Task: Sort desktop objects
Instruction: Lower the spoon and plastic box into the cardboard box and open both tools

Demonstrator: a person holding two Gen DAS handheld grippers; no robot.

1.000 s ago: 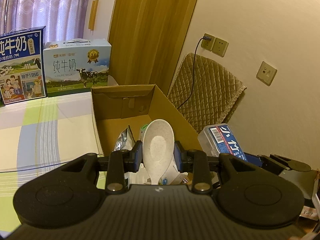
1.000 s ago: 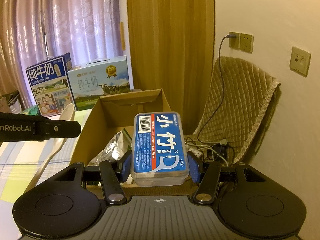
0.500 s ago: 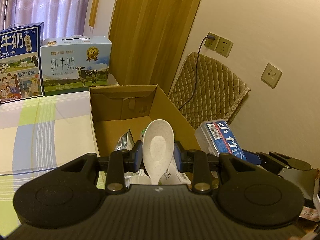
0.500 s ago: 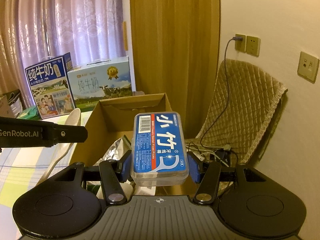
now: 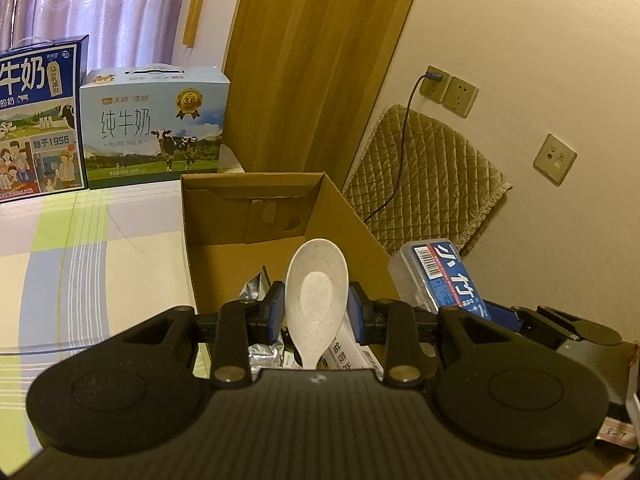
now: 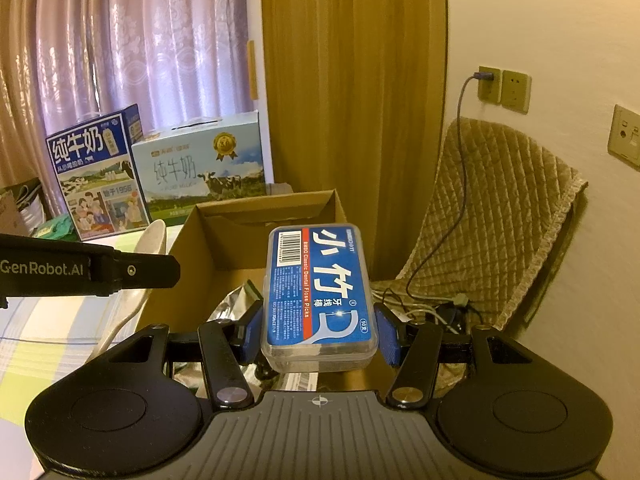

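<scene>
Two grippers were loaded. Left gripper (image 5: 316, 312) was clamped on the spoon (image 5: 316, 300) across the widest part of its bowl, bowl forward, handle trailing down, over the open box (image 5: 256, 216). Right gripper (image 6: 318, 330) pinched the floss case (image 6: 320, 292) by its long sides near the rear end, also above the box, just right of the spoon. Foil packet (image 6: 236, 306) already lay inside. Both looked light and rigid; the spoon's curved glossy bowl seemed prone to slip, the handle neck probably a safer hold. The case's flat sides suited the pads. Box sat on the checked surface (image 5: 80, 248).
</scene>
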